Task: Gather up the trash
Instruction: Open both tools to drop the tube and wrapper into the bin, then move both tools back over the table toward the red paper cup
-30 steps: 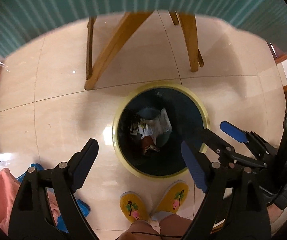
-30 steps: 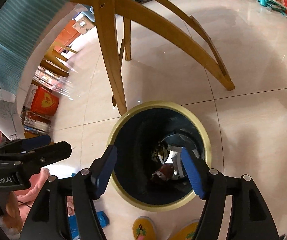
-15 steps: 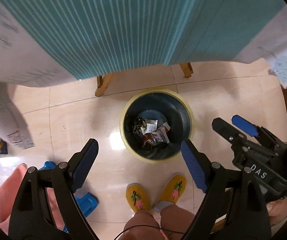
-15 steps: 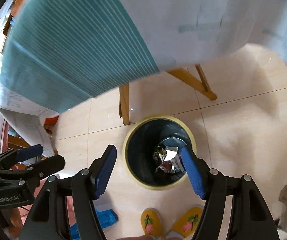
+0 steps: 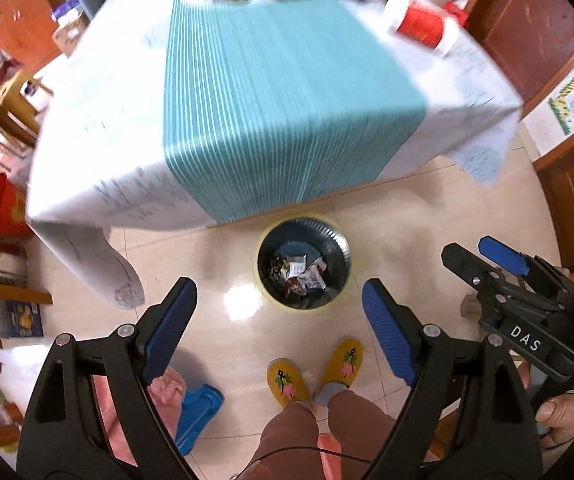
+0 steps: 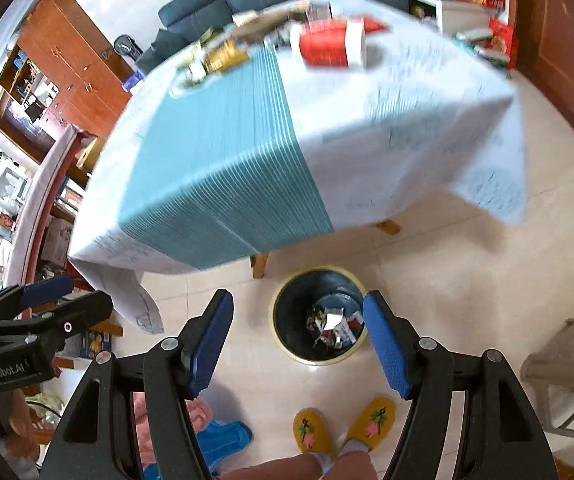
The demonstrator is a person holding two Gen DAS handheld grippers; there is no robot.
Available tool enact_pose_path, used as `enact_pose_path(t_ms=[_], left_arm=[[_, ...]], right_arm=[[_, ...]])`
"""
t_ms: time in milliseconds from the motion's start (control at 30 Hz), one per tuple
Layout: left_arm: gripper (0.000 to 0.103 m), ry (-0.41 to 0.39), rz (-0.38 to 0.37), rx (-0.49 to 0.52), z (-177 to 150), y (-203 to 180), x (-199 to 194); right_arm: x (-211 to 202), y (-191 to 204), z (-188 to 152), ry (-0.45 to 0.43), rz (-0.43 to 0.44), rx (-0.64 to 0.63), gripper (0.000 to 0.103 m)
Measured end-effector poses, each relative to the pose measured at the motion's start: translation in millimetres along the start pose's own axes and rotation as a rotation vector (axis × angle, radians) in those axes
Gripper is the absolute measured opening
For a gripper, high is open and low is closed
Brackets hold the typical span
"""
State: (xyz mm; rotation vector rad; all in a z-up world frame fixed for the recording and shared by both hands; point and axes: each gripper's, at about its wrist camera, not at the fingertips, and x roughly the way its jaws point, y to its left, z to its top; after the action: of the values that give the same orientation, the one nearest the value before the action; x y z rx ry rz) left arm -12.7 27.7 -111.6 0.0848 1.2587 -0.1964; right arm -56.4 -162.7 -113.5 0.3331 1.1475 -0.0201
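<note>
Both grippers have risen well above the dark round yellow-rimmed bin [image 5: 303, 264], crumpled wrappers [image 6: 333, 326] inside; left gripper [image 5: 279, 330] and right gripper [image 6: 299, 344] gape wide, empty. Blurred, possibly trash [image 6: 223, 56] lies on the teal-striped surface [image 5: 271, 92].

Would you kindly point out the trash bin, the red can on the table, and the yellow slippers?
trash bin [image 5: 264, 285]: left wrist view, yellow rim at left.
red can [image 6: 325, 49]: right wrist view, red side wall.
yellow slippers [image 6: 309, 432]: right wrist view, top of one slipper.
</note>
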Motion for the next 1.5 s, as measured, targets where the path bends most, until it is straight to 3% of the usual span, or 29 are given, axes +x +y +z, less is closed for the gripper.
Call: enact_pose_path(t_ms=[167, 367, 667, 1033, 1267, 1500], left_arm=[[0.083, -0.075, -0.025, 0.039, 12, -3, -51], [0.083, -0.160, -0.049, 0.062, 32, 1, -95], [0.083, -0.226, -0.088, 0.110, 59, -7, -125], [0.083, -0.216, -0.089, 0.202, 113, -45, -100], [0.083, -0.210, 0.015, 0.356, 176, -111, -56], [0.083, -0.198, 0.149, 0.613, 226, -187, 9]], right_arm=[[-52, 17, 11, -0.074, -0.012, -0.001, 0.069], [-86, 31, 18, -0.131, -0.022, -0.007, 0.069], [-93, 34, 38, -0.175, -0.034, -0.006, 0.069], [-54, -22, 108, -0.177, 0.005, 0.030, 0.069], [-22, -89, 182, -0.147, 0.008, 0.069, 0.067], [7, -148, 241, -0.116, 0.021, 0.084, 0.066]])
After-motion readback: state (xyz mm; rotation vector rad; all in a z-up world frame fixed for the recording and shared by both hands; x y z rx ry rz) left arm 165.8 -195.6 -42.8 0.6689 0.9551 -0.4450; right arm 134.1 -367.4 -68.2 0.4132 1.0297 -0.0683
